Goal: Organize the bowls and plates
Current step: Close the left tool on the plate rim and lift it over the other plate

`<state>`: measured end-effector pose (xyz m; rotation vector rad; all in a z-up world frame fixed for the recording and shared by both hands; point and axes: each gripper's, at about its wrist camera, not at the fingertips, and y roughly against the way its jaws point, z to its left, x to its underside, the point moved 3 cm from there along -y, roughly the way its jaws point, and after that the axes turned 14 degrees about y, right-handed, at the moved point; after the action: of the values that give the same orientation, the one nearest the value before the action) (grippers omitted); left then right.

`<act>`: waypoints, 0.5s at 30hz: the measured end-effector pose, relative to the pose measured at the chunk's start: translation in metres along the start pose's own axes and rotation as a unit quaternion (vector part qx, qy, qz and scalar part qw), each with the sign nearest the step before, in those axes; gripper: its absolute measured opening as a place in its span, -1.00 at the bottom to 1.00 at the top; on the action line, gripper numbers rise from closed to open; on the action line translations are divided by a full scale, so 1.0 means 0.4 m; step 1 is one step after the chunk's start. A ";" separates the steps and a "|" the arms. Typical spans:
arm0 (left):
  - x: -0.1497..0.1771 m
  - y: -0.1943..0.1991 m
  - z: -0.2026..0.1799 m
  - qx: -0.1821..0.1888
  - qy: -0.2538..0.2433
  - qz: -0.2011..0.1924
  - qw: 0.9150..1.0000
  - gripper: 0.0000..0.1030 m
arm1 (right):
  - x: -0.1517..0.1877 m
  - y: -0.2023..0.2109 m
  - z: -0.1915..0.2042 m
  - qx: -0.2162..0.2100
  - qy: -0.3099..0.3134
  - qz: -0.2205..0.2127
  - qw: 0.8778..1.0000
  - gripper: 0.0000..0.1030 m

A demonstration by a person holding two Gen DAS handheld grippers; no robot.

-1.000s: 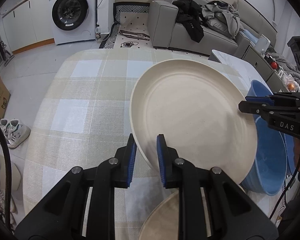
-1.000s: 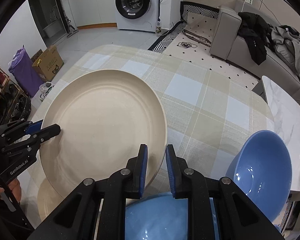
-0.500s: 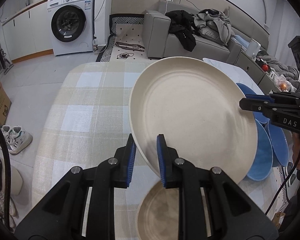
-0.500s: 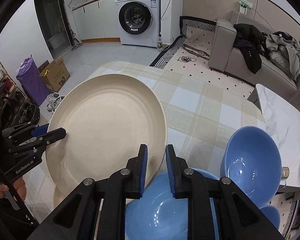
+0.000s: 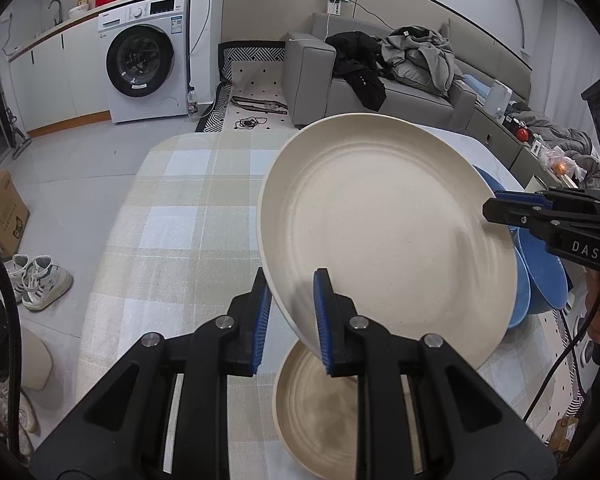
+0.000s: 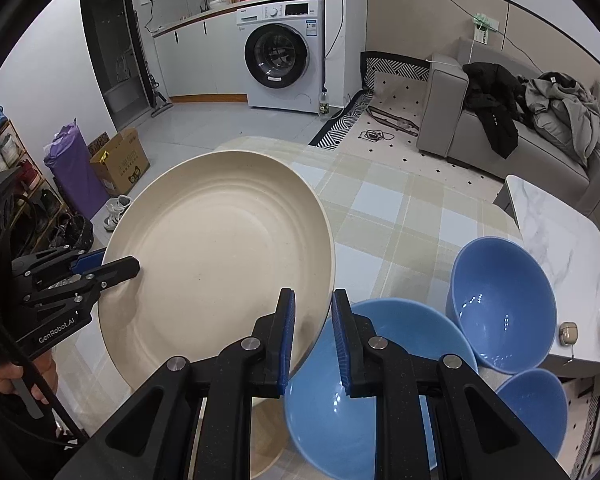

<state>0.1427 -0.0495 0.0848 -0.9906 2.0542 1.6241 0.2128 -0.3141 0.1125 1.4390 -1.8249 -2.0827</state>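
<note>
The large cream plate (image 5: 384,232) hangs tilted above the tabletop (image 5: 180,216), its rim gripped between the fingers of both the left gripper (image 5: 290,312) and right gripper (image 6: 311,332).

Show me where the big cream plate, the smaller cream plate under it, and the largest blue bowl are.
big cream plate (image 5: 380,232), left wrist view, on its flat centre.
smaller cream plate (image 5: 320,408), left wrist view, on its inner base.
largest blue bowl (image 6: 400,340), right wrist view, on its inner wall.
</note>
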 end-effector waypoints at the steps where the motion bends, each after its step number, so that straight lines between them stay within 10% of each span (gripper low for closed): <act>1: 0.006 0.011 -0.003 0.000 -0.001 -0.002 1.000 -0.67 | 0.006 0.006 0.005 0.001 0.001 -0.001 1.000 -0.62; 15: 0.115 0.095 0.005 0.014 -0.015 -0.006 1.000 -0.66 | 0.100 0.082 0.083 0.012 -0.012 -0.024 1.000 -0.62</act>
<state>0.0838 -0.0581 0.0816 -0.9614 2.0417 1.5901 0.1517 -0.3210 0.1106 1.4848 -1.8487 -2.1148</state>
